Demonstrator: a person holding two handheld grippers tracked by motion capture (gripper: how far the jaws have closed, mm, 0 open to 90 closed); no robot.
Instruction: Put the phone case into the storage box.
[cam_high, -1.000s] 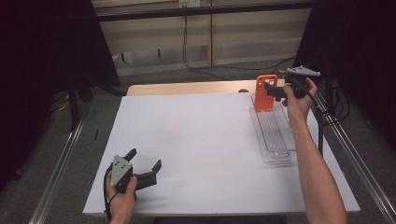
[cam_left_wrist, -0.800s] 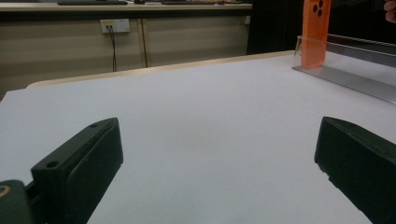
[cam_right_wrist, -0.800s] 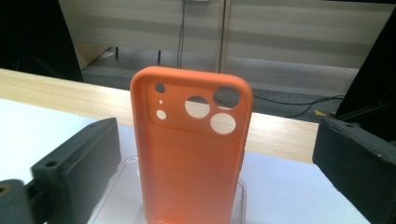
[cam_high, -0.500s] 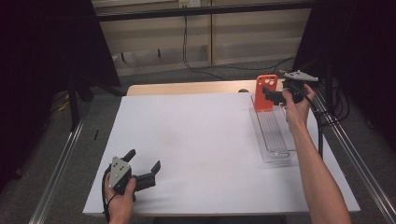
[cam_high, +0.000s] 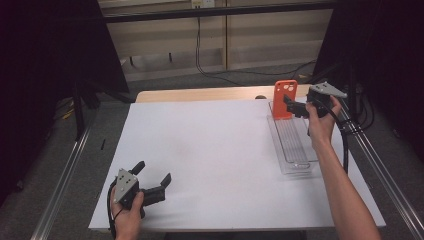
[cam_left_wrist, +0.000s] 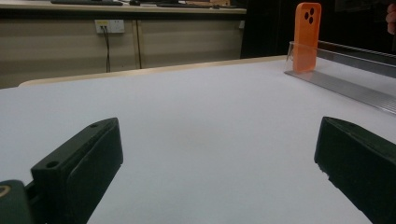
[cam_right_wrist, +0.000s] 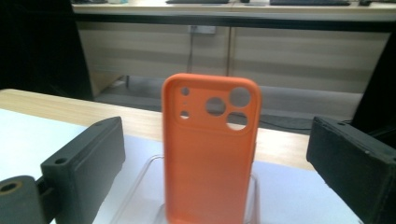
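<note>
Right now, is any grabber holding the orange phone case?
No. The right gripper has open jaws on either side of the orange phone case, not touching it. The left gripper is open above the table, holding nothing.

White table sheet (cam_high: 215, 160), wall socket (cam_left_wrist: 109, 25), black cables (cam_high: 200, 50) on the floor behind.

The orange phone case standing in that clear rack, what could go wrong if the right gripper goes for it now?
1. The case stands upright at the far end of the rack; a jaw bumping it could tip it over.
2. The right gripper is open around the case; an off-centre close may twist it.
3. Pulling sideways could drag the rack across the table.
</note>
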